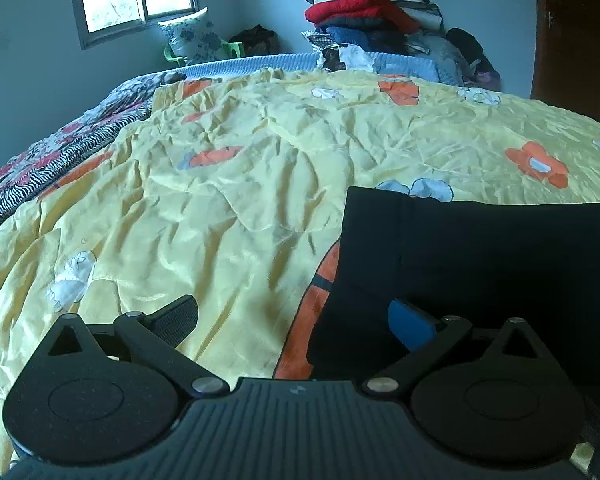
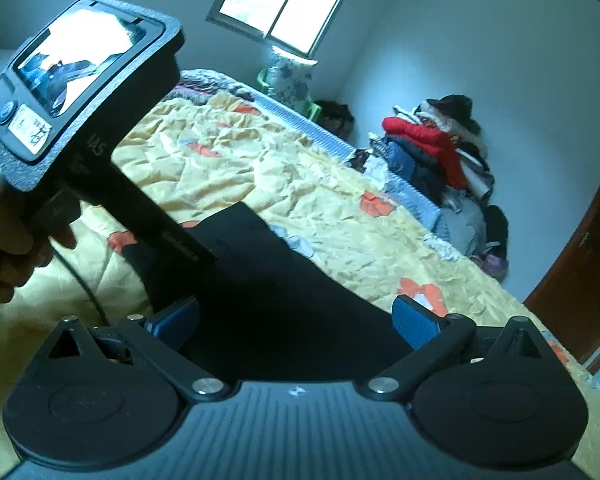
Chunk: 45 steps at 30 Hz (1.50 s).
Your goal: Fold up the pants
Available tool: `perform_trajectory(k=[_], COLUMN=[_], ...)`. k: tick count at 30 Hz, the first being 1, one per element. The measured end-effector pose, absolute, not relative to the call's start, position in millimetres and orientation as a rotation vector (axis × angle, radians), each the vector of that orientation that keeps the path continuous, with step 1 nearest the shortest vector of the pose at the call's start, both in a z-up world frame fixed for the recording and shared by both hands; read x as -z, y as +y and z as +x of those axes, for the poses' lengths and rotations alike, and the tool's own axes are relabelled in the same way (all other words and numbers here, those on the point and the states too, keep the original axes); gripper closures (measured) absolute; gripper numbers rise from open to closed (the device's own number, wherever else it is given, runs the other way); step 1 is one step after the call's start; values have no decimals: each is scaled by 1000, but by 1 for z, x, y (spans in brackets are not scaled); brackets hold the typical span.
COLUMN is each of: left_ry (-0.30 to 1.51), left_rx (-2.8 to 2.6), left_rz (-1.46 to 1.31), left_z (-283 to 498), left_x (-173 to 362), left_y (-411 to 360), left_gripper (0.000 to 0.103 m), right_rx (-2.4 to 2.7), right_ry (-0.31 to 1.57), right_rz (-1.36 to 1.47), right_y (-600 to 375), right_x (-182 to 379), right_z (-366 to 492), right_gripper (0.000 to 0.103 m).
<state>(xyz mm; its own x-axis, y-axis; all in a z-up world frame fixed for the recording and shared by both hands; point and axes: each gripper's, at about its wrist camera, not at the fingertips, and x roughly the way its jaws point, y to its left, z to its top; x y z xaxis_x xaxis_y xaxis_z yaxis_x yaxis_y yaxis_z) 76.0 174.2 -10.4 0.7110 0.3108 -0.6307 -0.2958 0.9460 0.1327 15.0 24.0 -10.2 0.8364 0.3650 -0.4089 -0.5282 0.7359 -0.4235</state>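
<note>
A wide bed (image 1: 228, 184), spread with a crumpled yellow quilt printed in orange and white flowers, is filling most of both views, and the pants (image 1: 480, 264), black and already lying in a flat, roughly rectangular fold, are resting on that quilt near the person's edge. The left gripper (image 1: 294, 320) is hovering with its fingers spread wide apart and gripping nothing, its right pad sitting over the near left corner of the dark cloth while the other pad hangs above bare quilt. The right gripper (image 2: 296, 320) is likewise standing open and empty, straddling the near edge of the pants (image 2: 268, 280). To do the coming fold cleanly, the person is probably needing to pinch matching corners through all the layers, lift them together and keep the edges aligned, since the rumpled quilt is likely to drag loose fabric askew. In the right wrist view the other handheld unit (image 2: 80, 92) is showing the moulded letters "IAS" and a small white label whose handwriting is too blurred to read.
</note>
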Motion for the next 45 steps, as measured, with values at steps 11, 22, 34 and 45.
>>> perform_trajectory(k=[11,22,34,45], left_ry=[636,710,658,601], left_rx=[-123,-22,-82,-89], left_rz=[-116,118,130,104], left_z=[70,96,87,81], left_x=[-12,24,36,42], left_y=[161,79,74,76], left_gripper=[1,0,0,0], right_rx=[-237,183,163,154], right_ry=[406,652,600,607], right_rz=[-325,-142,-87,-59], right_y=[-74,-238,-249,-250], right_x=[3,47,54,56], right_z=[43,73,68,69], right_gripper=[0,0,0,0])
